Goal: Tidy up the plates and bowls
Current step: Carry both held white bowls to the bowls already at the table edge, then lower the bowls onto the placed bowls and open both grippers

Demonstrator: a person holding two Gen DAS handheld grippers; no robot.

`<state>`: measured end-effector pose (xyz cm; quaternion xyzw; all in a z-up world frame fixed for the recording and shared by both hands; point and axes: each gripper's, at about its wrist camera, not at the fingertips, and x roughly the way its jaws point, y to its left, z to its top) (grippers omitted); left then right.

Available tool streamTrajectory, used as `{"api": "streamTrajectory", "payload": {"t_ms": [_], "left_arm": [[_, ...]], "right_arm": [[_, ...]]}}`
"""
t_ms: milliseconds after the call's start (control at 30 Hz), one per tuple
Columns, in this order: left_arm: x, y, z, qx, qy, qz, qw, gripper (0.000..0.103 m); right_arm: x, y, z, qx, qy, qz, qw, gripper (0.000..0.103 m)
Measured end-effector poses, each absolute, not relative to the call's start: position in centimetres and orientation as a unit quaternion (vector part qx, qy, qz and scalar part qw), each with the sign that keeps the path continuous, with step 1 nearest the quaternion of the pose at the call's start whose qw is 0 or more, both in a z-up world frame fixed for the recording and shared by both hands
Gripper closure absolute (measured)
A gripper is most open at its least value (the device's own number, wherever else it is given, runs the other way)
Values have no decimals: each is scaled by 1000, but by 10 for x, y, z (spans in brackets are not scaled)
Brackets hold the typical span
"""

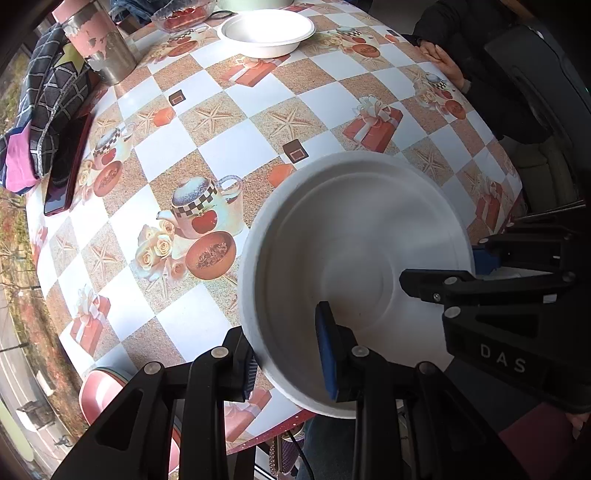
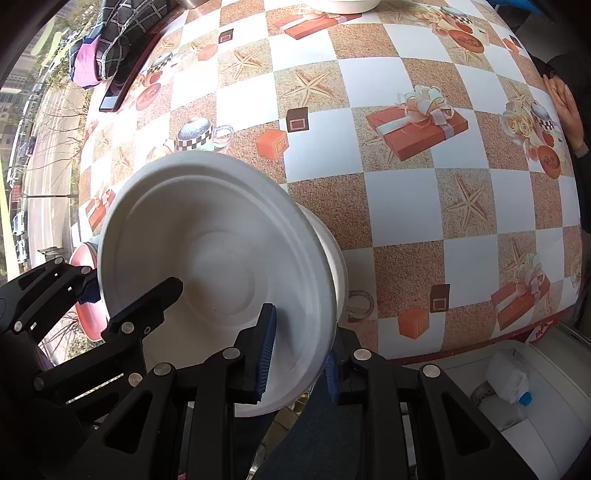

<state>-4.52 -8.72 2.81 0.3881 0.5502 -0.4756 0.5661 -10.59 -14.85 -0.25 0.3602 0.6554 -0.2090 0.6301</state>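
Patterned tablecloth (image 1: 236, 140) mostly bare. Left gripper (image 1: 286, 354) and right gripper (image 2: 295, 354) each clamp opposite rims of white bowl (image 1: 354, 258), near tablecloth's front edge. Second bowl (image 1: 266, 31) at far side; stacking pending.

The desk (image 1: 229, 140) wears a checked cloth. At its far left edge lies a dark phone (image 1: 68, 166), touching folded checked fabric (image 1: 48, 110); a metal tumbler (image 1: 99, 44) stands beyond them.
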Motion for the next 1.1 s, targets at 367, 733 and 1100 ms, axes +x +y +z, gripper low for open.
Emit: {"api": "streamTrajectory", "payload": {"t_ms": [367, 733, 1100], "left_arm": [[-40, -84, 19, 378, 568, -467, 563, 41], [9, -60, 16, 334, 596, -411, 603, 26], [18, -63, 20, 325, 598, -396, 616, 25]], "right_arm": [[-110, -150, -9, 369, 662, -206, 619, 63], [-140, -181, -5, 396, 635, -287, 598, 1], [-151, -187, -5, 399, 640, -291, 589, 1]]}}
